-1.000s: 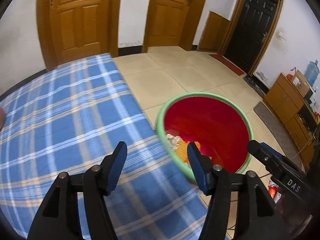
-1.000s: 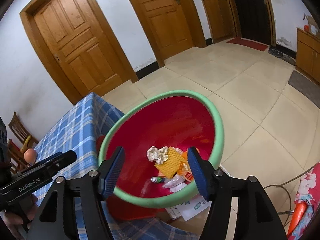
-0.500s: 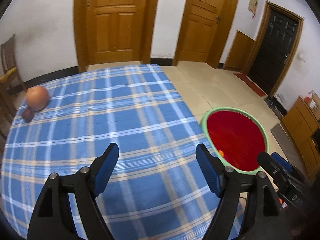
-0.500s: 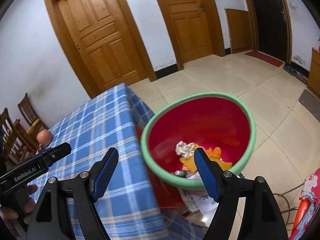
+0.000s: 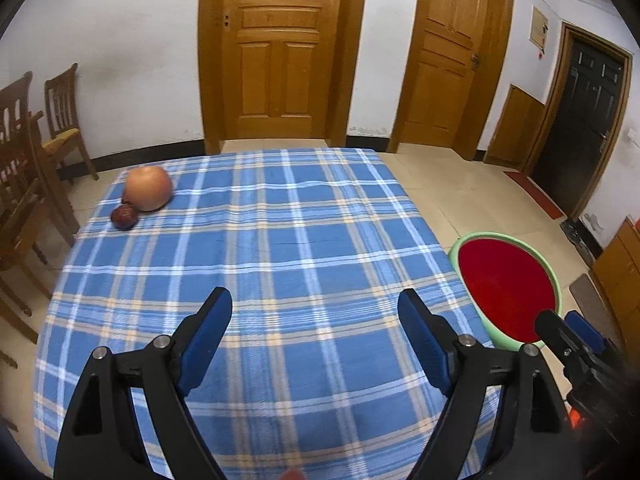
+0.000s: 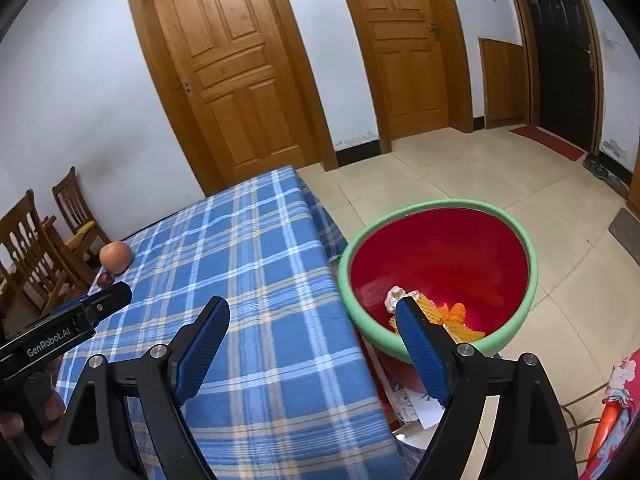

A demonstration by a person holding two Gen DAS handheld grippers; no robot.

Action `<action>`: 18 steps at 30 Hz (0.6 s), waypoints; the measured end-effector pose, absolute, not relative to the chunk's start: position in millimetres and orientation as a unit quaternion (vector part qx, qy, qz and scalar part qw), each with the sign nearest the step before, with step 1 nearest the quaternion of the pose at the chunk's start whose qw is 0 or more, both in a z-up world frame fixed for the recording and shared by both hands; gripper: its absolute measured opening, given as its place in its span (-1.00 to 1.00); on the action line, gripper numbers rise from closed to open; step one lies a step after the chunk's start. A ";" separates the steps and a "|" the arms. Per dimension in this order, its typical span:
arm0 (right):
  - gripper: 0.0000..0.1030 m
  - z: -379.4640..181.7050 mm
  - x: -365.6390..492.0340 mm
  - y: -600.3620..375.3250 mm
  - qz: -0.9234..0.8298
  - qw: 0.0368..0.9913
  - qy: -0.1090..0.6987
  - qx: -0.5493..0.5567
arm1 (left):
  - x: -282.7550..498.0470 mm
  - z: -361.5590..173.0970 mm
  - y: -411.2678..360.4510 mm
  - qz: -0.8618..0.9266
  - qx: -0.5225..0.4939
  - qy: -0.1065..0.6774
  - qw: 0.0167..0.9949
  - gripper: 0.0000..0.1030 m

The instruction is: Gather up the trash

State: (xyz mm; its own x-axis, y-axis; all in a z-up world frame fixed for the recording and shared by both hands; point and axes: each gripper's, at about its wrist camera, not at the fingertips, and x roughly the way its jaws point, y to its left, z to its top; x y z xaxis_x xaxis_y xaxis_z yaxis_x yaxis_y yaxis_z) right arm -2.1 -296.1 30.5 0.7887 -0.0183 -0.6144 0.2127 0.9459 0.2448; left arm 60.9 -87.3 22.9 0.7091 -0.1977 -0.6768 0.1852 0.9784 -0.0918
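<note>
Now we hold both grippers over the table draped in a blue plaid cloth (image 5: 304, 240). Our left gripper (image 5: 316, 320) stands wide, its blue-padded jaws having just been opening, with nothing but cloth showing between them. Our right gripper (image 6: 312, 324) is likewise spread and empty, its jaws also just having been opening; its right pad shows in front of the near rim of the red plastic basin with a pale green rim (image 6: 440, 248), which sits just beside the table's right edge. Inside the basin lies the collected trash (image 6: 432, 312): a crumpled white scrap, a yellow waffle-patterned piece and orange bits. On the table's far left corner a large round peach-coloured fruit (image 5: 149, 188) rests, touching a small dark red fruit (image 5: 124, 217). Wooden chairs (image 5: 24, 152) stand left of the table, and two brown panelled wooden doors (image 5: 280, 52) lie beyond.
</note>
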 end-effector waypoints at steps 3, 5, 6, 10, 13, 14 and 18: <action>0.72 32.9 -3.8 -288.4 -0.056 0.935 0.315 0.150 | 55.8 23.6 -80.5 -0.095 -0.011 0.365 0.926 0.64; 0.72 34.4 -4.5 -283.6 -0.053 0.936 0.314 0.148 | 53.5 23.5 -76.7 -0.091 -0.013 0.365 0.927 0.64; 0.72 35.0 -4.8 -282.0 -0.052 0.937 0.314 0.147 | 52.3 23.3 -74.1 -0.088 -0.013 0.365 0.927 0.64; 0.72 36.6 -5.9 -276.1 -0.048 0.937 0.314 0.143 | 48.9 22.6 -68.7 -0.078 -0.013 0.364 0.928 0.64; 0.72 37.7 -8.3 -273.0 -0.047 0.938 0.314 0.142 | 45.7 23.3 -65.8 -0.074 -0.012 0.362 0.929 0.64; 0.72 38.2 -8.6 -272.1 -0.047 0.938 0.314 0.141 | 44.8 23.7 -64.8 -0.073 -0.012 0.361 0.930 0.64; 0.72 40.9 -11.4 -270.6 -0.046 0.938 0.312 0.140 | 42.3 24.2 -62.7 -0.075 -0.016 0.359 0.930 0.69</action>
State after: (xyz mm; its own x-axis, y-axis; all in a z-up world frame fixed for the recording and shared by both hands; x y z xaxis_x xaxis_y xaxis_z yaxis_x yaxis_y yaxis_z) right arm -11.4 -270.6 40.9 0.8006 0.0002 -0.5992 0.1745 0.9566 0.2334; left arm 42.3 -62.7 24.2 0.7318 -0.1501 -0.6648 0.1276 0.9884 -0.0827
